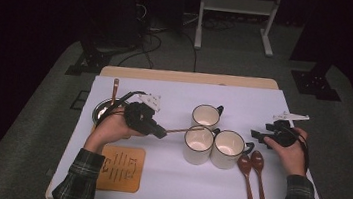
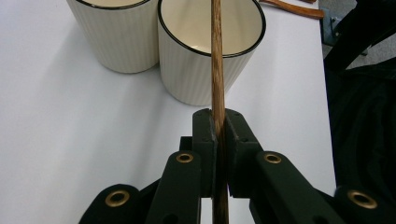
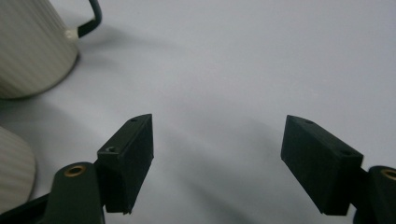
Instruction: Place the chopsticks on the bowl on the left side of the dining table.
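Reaching rightward, the left tool (image 1: 160,132) clamps a wooden stick (image 2: 217,70); the right tool (image 3: 217,163) rests wide open.

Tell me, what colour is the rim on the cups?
Black, around cream ribbed cups; clearest in the left gripper view.

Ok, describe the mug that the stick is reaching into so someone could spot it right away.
On the white table, three cream mugs with black rims stand clustered in the middle. It is the front-left mug, touching the front-right mug. Unlike the others, a thin wooden stick held by the left hand-held gripper crosses its rim.
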